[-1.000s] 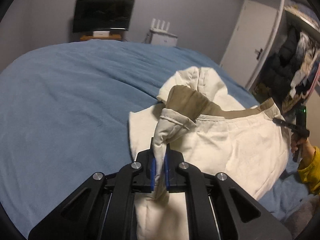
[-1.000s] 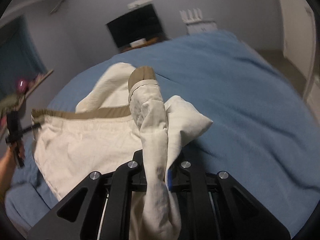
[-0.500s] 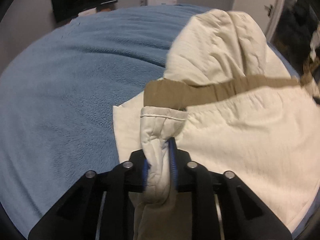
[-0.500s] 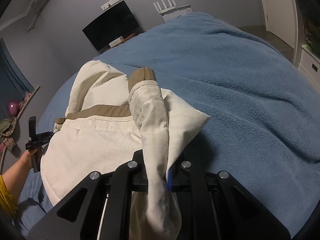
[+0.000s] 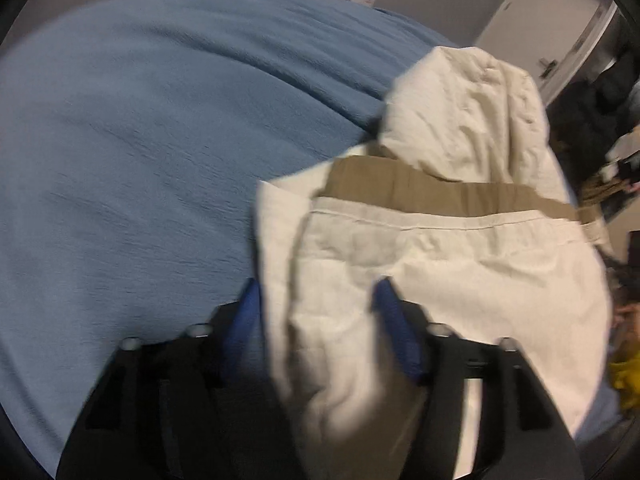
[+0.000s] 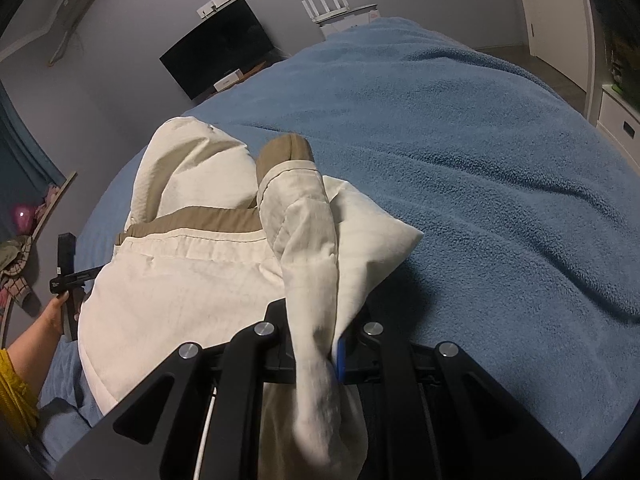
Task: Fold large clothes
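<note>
A cream garment point(image 5: 460, 272) with a tan lining band point(image 5: 440, 194) lies folded on the blue blanket point(image 5: 140, 160). The left gripper point(image 5: 316, 304) hovers over its near left corner, jaws opening, blue pads point(image 5: 244, 320) spread apart with cloth lying loose between them. In the right wrist view the same garment point(image 6: 180, 280) lies to the left. My right gripper point(image 6: 316, 344) is shut on a bunched cream fold point(image 6: 308, 248) that rises between its fingers. The left gripper point(image 6: 70, 276) shows at the far left edge, in a person's hand.
The blue blanket point(image 6: 480, 140) stretches wide to the right and behind the garment. A dark screen point(image 6: 220, 54) and a white router point(image 6: 340, 12) stand by the far wall. A door point(image 5: 536, 24) and hanging clothes point(image 5: 592, 112) are at the right.
The left gripper has sunk toward the bed and opened, letting go of the cream fold it pinched. The right gripper keeps its hold and has barely shifted.
</note>
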`<state>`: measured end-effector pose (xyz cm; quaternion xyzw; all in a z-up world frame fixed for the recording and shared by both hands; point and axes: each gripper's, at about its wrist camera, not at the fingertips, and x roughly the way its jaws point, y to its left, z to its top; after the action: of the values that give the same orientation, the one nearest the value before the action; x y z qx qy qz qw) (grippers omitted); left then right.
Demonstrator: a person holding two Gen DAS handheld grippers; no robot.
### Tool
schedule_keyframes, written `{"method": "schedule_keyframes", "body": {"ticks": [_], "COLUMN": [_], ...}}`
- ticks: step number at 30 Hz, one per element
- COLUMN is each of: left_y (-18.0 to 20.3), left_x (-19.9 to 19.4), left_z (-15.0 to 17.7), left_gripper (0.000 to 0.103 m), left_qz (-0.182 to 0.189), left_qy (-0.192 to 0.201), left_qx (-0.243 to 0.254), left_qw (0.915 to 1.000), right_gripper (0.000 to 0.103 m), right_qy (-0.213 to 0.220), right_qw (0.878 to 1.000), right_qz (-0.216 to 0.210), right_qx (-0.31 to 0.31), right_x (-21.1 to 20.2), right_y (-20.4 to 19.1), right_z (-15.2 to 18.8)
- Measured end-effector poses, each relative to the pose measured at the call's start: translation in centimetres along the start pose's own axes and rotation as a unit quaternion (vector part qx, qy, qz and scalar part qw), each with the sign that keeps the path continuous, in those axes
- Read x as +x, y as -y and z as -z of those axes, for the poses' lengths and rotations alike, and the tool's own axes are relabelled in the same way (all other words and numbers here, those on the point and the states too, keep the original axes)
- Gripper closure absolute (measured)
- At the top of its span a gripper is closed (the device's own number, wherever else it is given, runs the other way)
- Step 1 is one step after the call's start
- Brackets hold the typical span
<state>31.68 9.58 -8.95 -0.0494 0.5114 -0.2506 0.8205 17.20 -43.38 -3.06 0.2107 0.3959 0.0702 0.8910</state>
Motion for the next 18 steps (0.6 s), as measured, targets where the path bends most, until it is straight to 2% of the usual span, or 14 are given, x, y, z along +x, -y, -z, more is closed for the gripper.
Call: {"method": "schedule_keyframes", "body": {"ticks": [2, 4, 8, 10, 17, 18], "left_y": [0.0, 1.1, 3.2, 4.3, 6.3, 6.7], "left_x": [0.4, -0.2, -4.0, -6.7, -13.7, -14.9], "left_z": [-0.1, -0.1, 0.9, 1.7, 7.0, 7.9], "left_gripper": [0.073, 0.088, 0.094, 0.095, 0.097, 0.097], "left_qz": [0.024, 0.011, -0.018, -0.021, -0.013, 0.0], "left_qy": [-0.003, 0.006, 0.062, 0.092, 0.143, 0.154], "left_qx": [-0.005, 0.027, 0.048, 0.056, 0.072, 0.065], "left_qw": [0.9997, 0.9996, 0.9967, 0.994, 0.9871, 0.9859], "right_gripper": [0.093, 0.093, 0.093, 0.093, 0.093, 0.093], "right_qy": [-0.001, -0.001, 0.01, 0.021, 0.059, 0.063], "right_qw": [1.0, 1.0, 1.0, 1.0, 0.995, 0.995], "right_qz": [0.001, 0.002, 0.004, 0.003, -0.026, -0.036], "right_qx": [0.001, 0.003, -0.008, -0.02, -0.073, -0.075], "right_x": [0.1, 0.0, -0.8, -1.6, -5.5, -6.1], "right_y": [0.0, -0.1, -0.9, -1.7, -4.9, -5.3], "right_z": [0.0, 0.0, -0.2, -0.2, -0.2, -0.3]}}
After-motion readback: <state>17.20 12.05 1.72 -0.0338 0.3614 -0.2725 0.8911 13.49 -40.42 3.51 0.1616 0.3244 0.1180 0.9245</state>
